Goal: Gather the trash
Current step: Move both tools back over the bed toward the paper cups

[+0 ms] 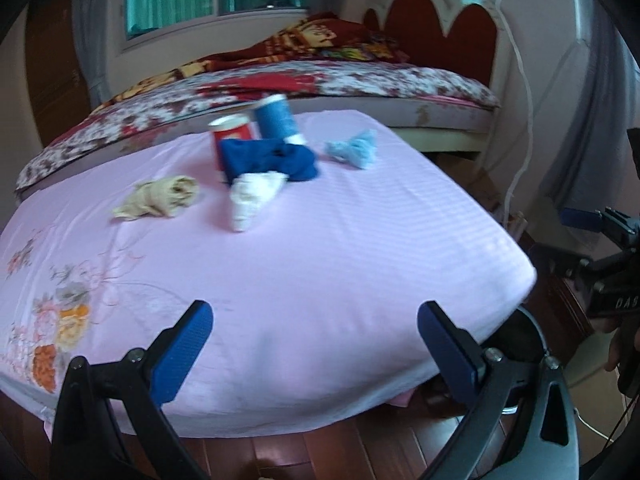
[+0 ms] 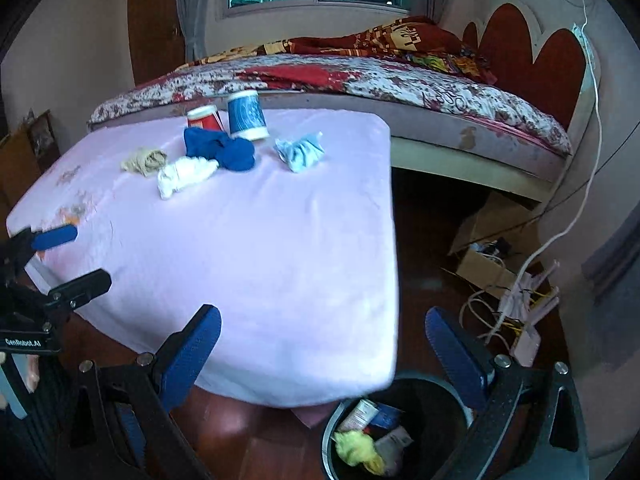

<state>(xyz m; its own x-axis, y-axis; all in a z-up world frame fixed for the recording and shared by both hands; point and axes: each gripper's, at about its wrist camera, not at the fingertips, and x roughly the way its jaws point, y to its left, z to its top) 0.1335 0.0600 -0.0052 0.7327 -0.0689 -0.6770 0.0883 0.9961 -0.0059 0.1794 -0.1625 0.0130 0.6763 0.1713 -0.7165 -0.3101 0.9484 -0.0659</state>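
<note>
Both hand-held grippers empty, fingers spread wide: left (image 1: 316,344) over near edge of pink worktop (image 1: 320,248), right (image 2: 324,344) at its corner, above bin (image 2: 432,392) on floor w/ trash inside. Far end of worktop: red cup (image 2: 204,118), blue cup (image 2: 247,114), dark blue wad (image 2: 222,150), white wad (image 2: 182,176), beige wad (image 2: 146,160), light blue wad (image 2: 300,152), clustered close. Bed (image 2: 400,80) behind. Cardboard box (image 2: 486,248) & cables (image 2: 560,232) right of worktop.
</note>
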